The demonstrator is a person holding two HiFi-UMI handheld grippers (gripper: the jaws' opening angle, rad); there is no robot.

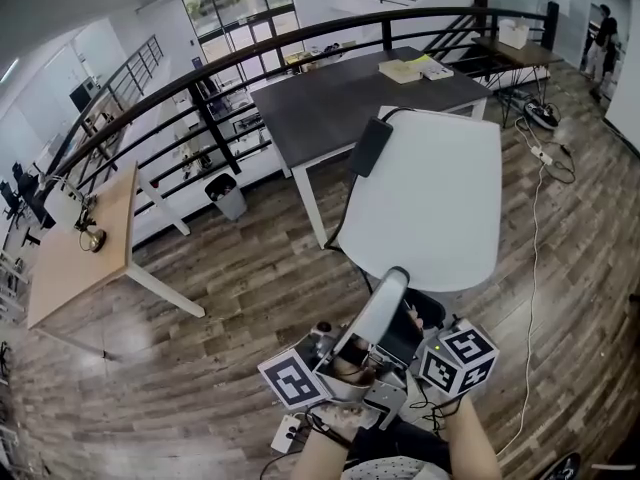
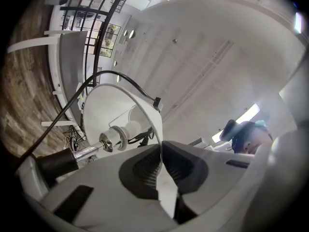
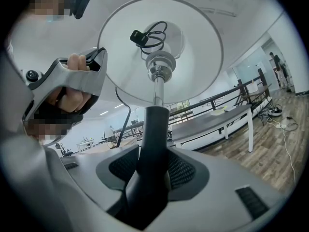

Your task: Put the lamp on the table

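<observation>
A lamp with a wide white shade (image 1: 430, 198) is held in the air in front of me by both grippers. My left gripper (image 2: 161, 151) is shut on the thin rim of the shade (image 2: 145, 105); the bulb (image 2: 126, 129) and chrome socket (image 2: 112, 140) show inside it. My right gripper (image 3: 153, 161) is shut on the lamp's black stem (image 3: 153, 129), below the shade (image 3: 193, 42) and its coiled cable (image 3: 153, 33). A dark grey table (image 1: 340, 93) stands beyond the lamp. Both marker cubes (image 1: 292, 380) sit low in the head view.
A wooden table (image 1: 80, 258) with small objects stands at the left. A black railing (image 1: 200, 98) runs behind the tables, with a grey bin (image 1: 228, 196) by it. Cables (image 1: 535, 228) lie on the wood floor at the right. A person (image 1: 603, 38) stands far right.
</observation>
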